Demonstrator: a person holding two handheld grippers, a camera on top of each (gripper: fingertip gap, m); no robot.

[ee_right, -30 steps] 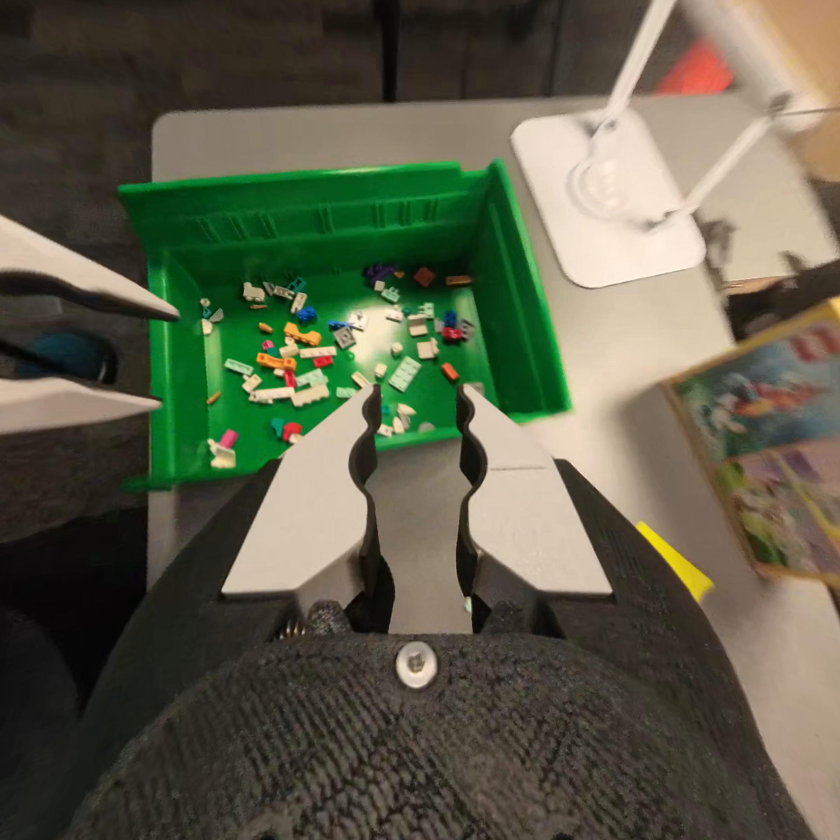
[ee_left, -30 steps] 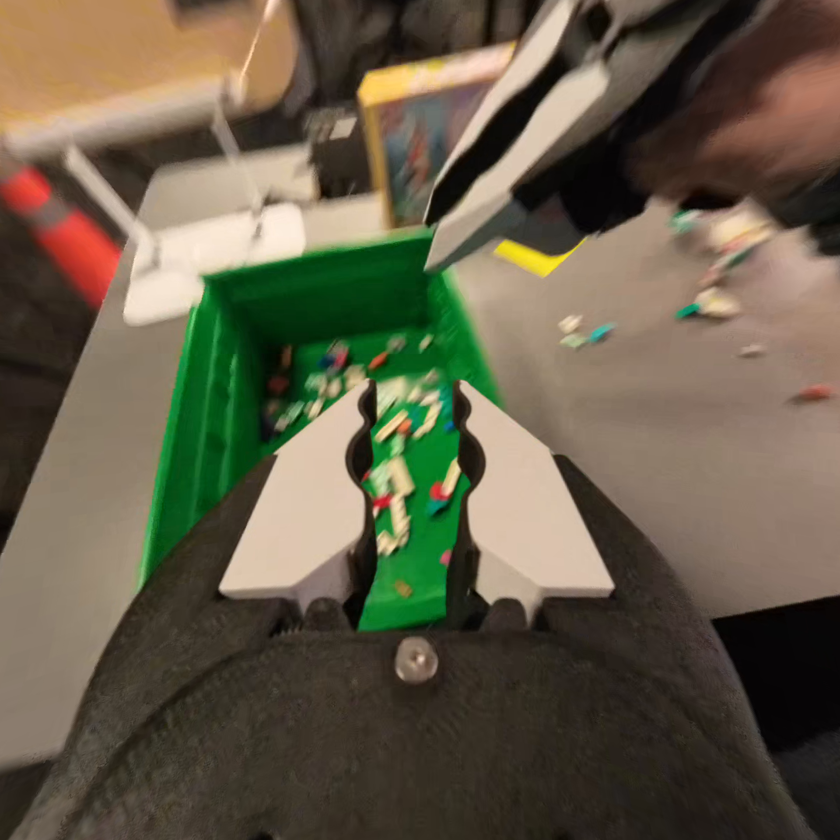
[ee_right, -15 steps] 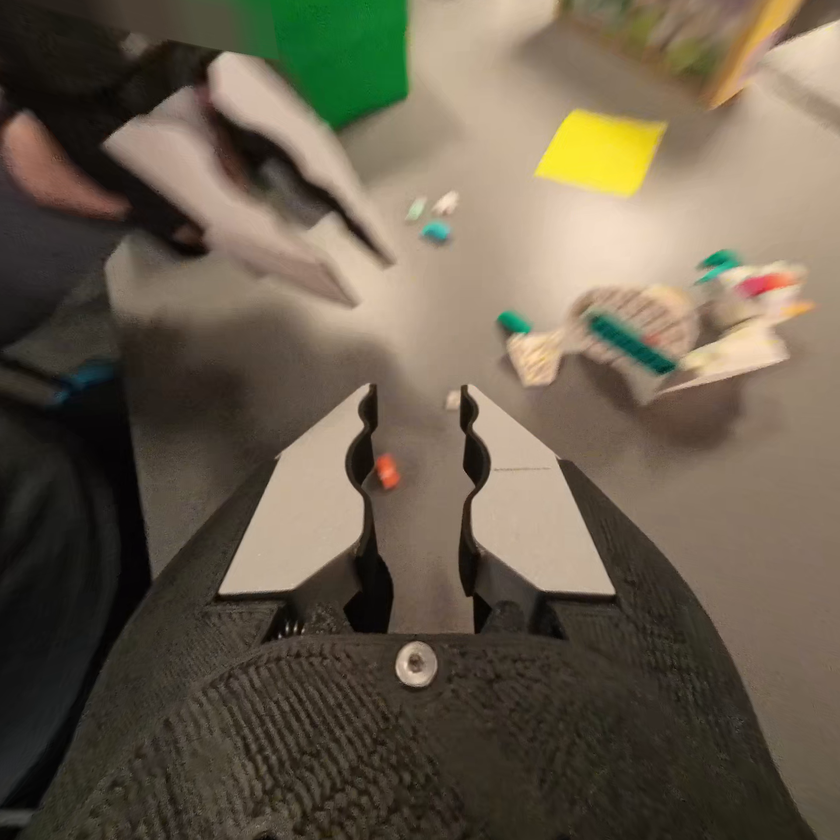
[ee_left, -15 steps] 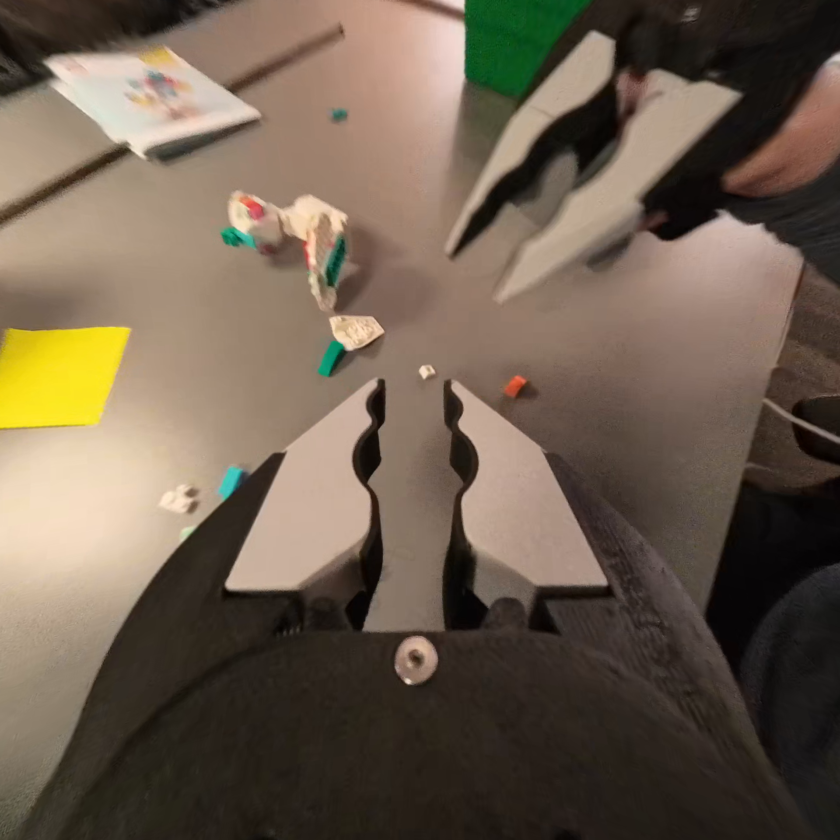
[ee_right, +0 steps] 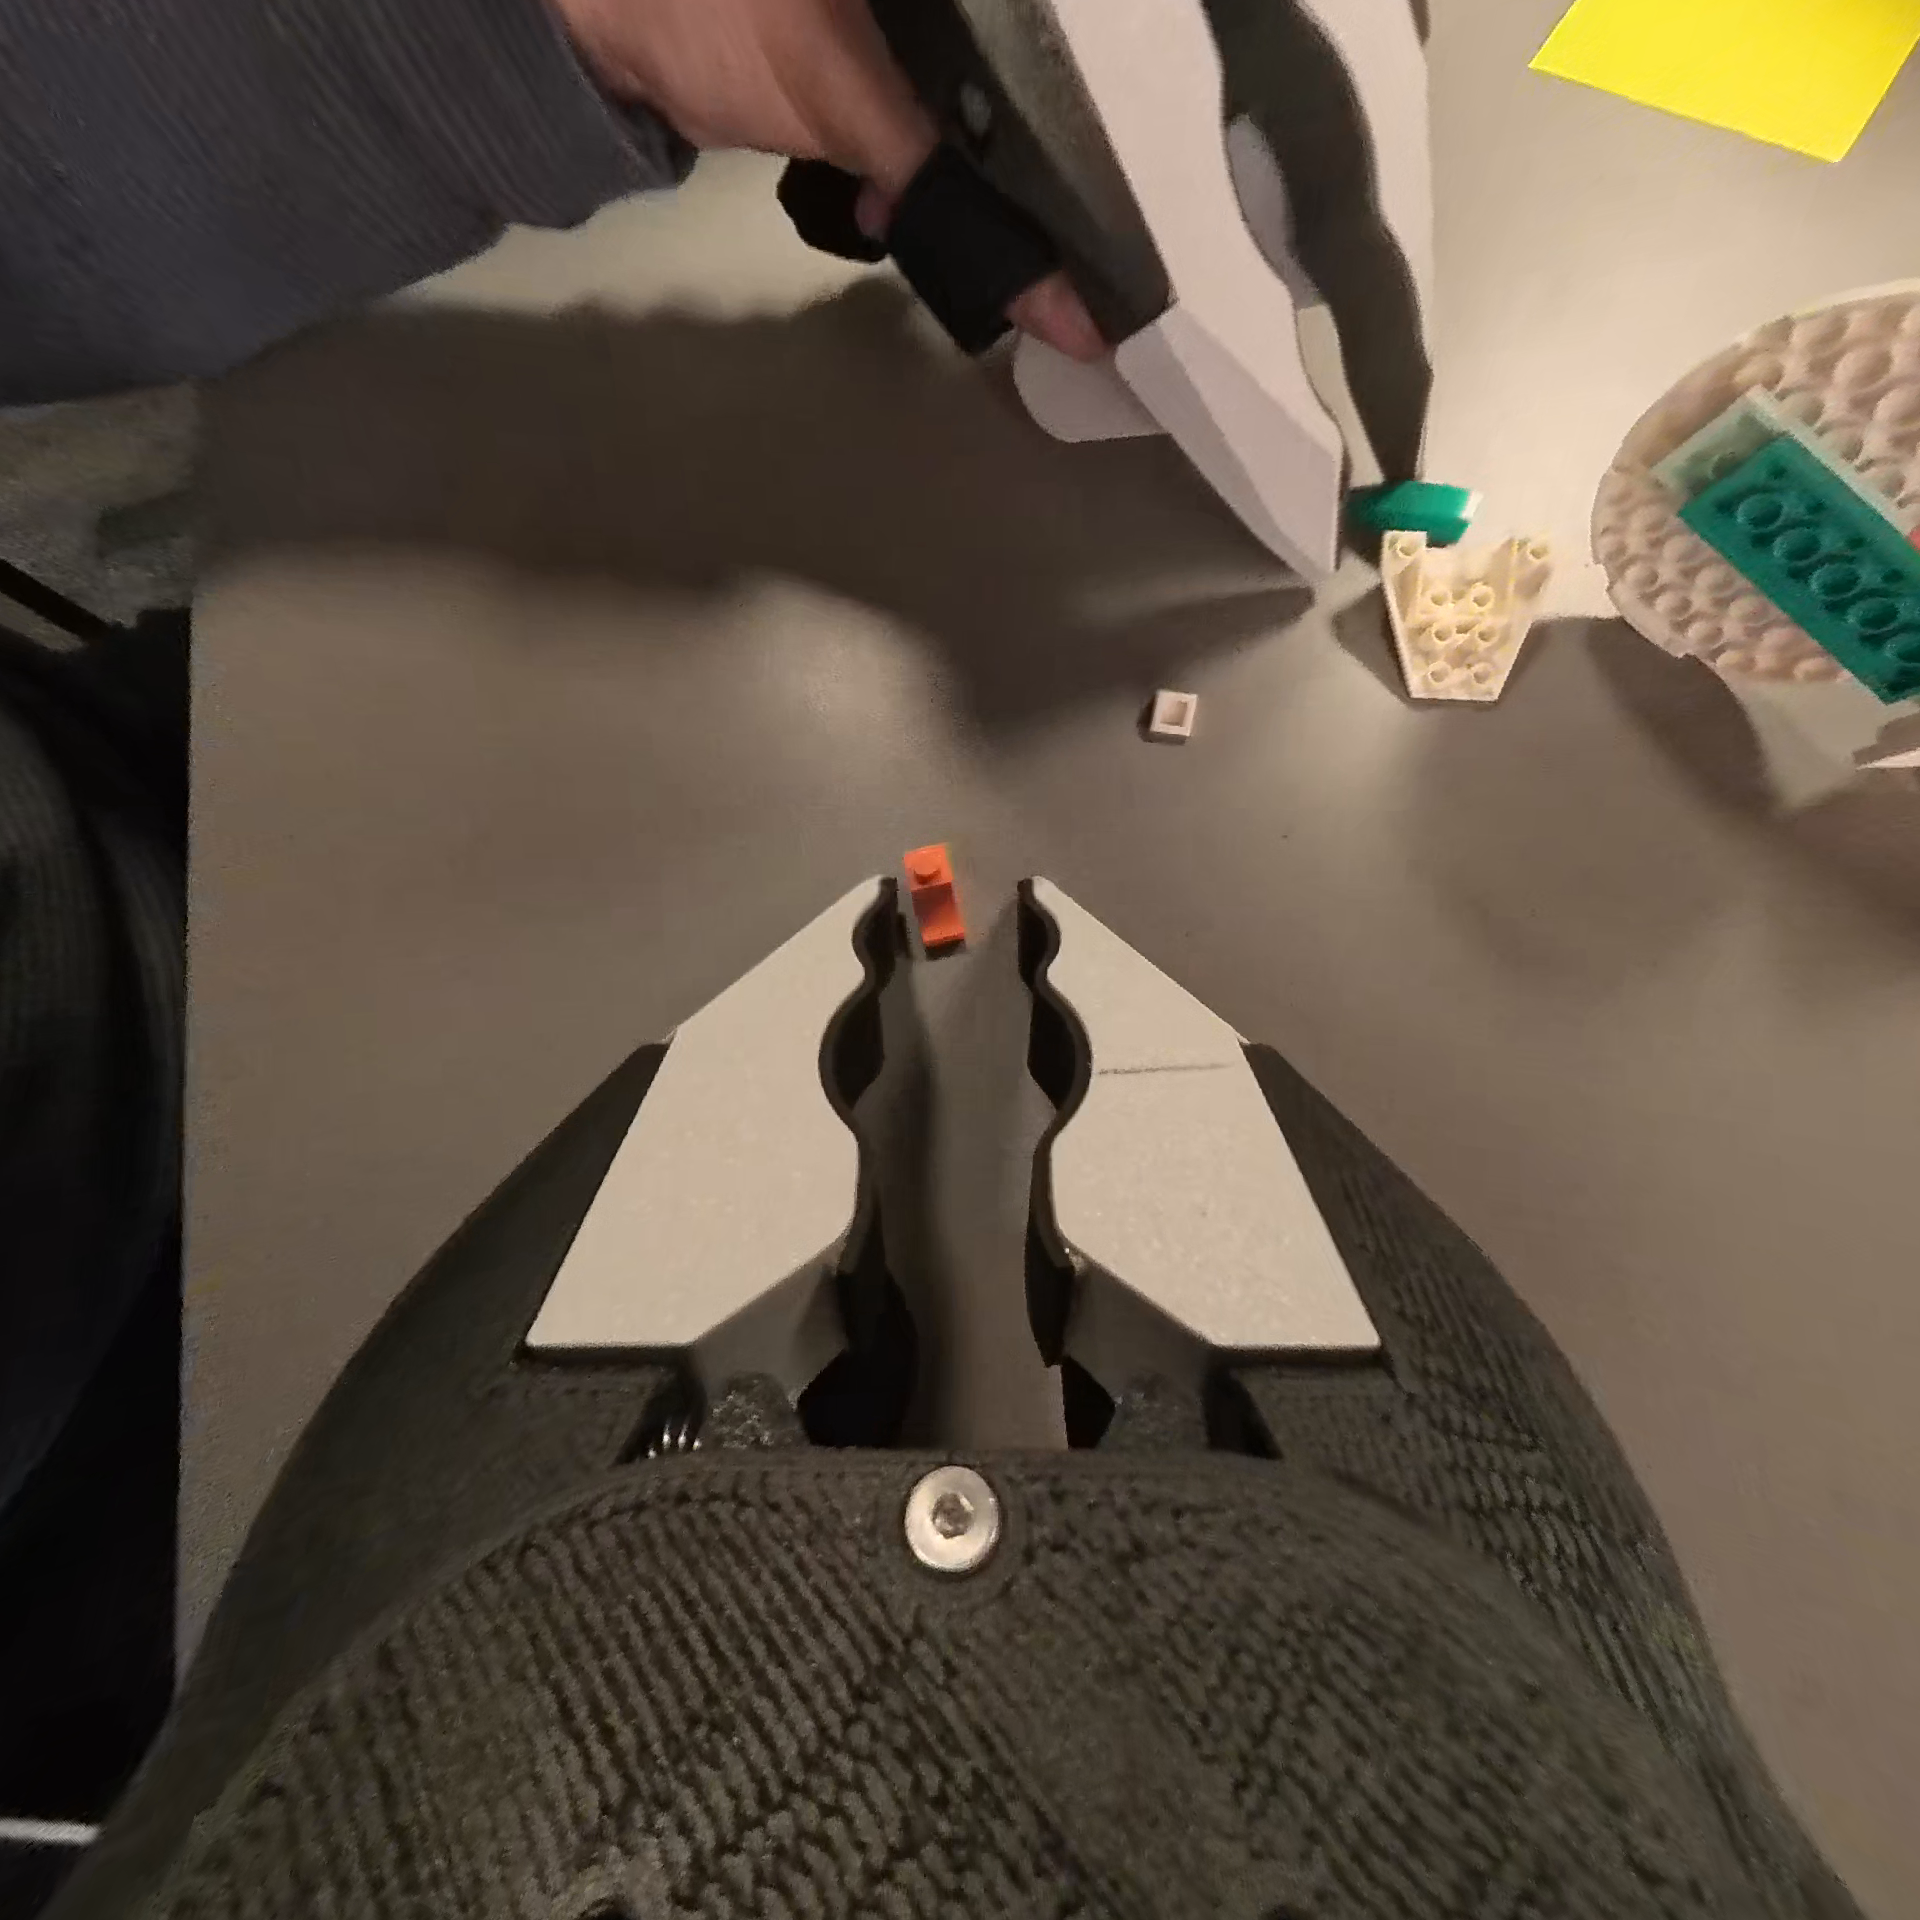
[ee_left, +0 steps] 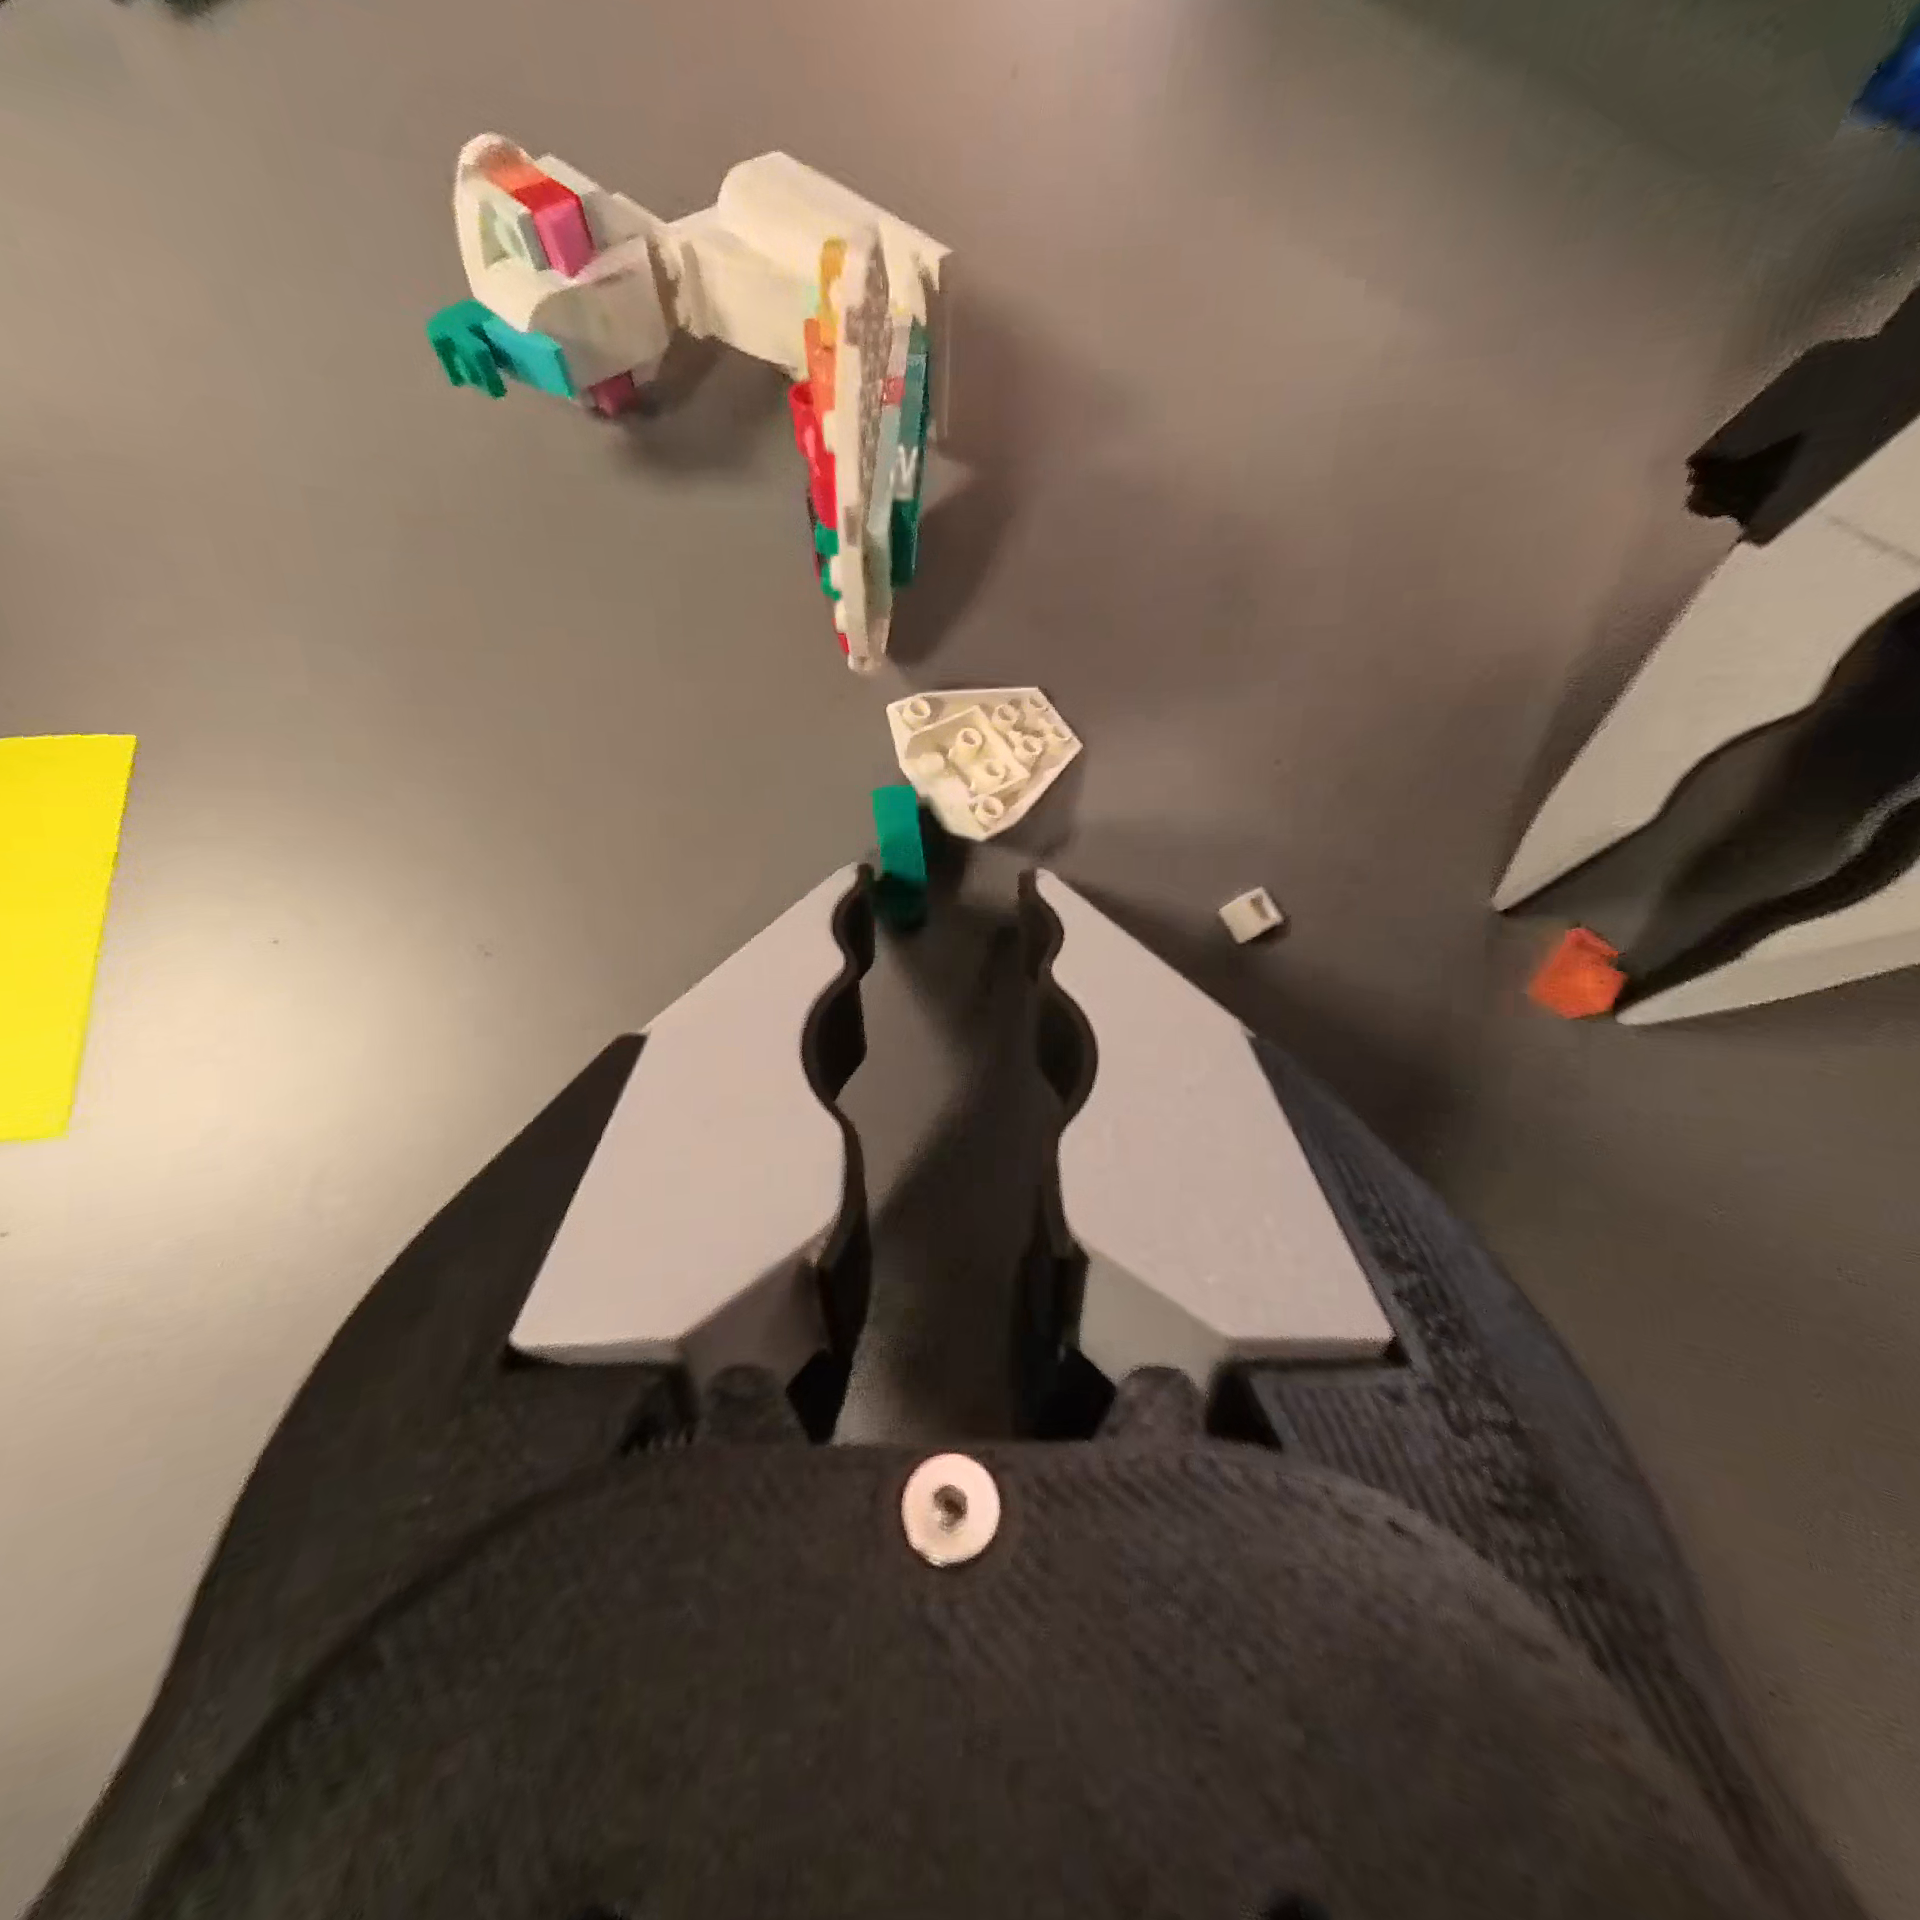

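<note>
My left tongs (ee_left: 945, 883) sit low over the grey desk (ee_left: 364, 623) with a narrow gap between the tips, gripping nothing. A small green brick (ee_left: 899, 847) lies just at the left tip, partly inside the gap. Touching the green brick on its far right side is a cream wedge plate (ee_left: 982, 758), studs up. To the right of the tips lies a tiny white brick (ee_left: 1250, 914).

My right tongs (ee_right: 956, 894) are also parted narrowly and empty, tips down near the desk. A small orange brick (ee_right: 935, 899) lies between the tips, close to the left one; I cannot tell whether it touches.

Farther off from the left tongs stands a half-built white toy model (ee_left: 727, 343) with red, pink and green parts, and a yellow sheet of paper (ee_left: 52, 935) lies at the far left edge. In the right wrist view, a hand (ee_right: 748, 94) in a grey sleeve grips the left tongs.
</note>
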